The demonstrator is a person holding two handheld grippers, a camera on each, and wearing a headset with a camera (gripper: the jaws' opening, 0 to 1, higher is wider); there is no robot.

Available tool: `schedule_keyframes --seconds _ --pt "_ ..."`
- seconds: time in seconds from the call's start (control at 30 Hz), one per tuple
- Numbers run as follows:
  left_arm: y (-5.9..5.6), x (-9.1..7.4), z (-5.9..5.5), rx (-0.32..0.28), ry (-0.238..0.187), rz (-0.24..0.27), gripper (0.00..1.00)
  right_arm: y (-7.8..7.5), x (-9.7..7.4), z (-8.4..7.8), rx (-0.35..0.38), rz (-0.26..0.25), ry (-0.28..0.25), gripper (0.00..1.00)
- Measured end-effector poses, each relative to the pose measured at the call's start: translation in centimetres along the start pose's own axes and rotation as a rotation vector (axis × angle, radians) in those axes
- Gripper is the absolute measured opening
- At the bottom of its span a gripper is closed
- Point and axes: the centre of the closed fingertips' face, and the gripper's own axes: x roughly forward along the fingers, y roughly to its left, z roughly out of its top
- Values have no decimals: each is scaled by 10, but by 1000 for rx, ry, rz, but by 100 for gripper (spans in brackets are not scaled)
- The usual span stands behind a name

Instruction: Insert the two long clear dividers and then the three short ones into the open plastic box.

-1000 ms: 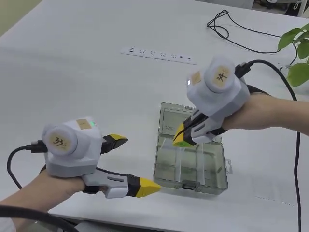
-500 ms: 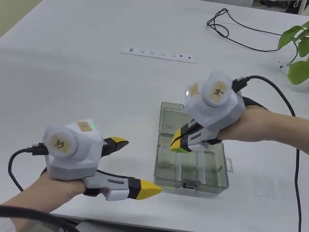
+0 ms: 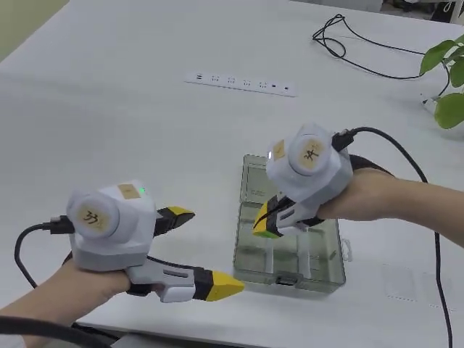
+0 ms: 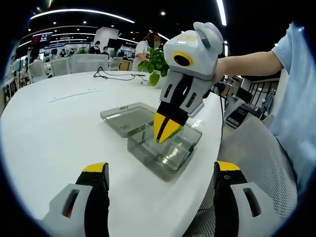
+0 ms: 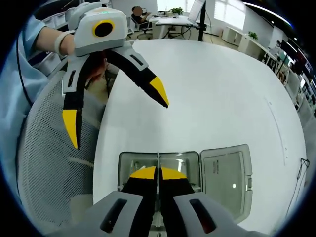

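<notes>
the plastic box [image 3: 319, 272] sits open on the white tabletop [image 3: 130, 123], near its front edge. it is clear with a greenish tint, rectangular and shallow. its lid [image 3: 255, 183] is swung fully back and lies flat on the tabletop behind the tray, joined along the far long side. a small latch shows on the front wall. inside the tray, thin clear walls stand upright from front to back; their number is hard to tell. in the right gripper view a clear divider [image 5: 158, 159] stands on edge across the middle of the tray, pinched between the closed fingers of the right gripper [image 5: 158, 172].
</notes>
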Motion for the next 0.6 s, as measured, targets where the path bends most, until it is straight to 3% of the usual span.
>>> schedule_keyframes --seconds 0.6 --pt "-2 1 2 4 -11 -1 89 0 7 -6 2 -10 42 2"
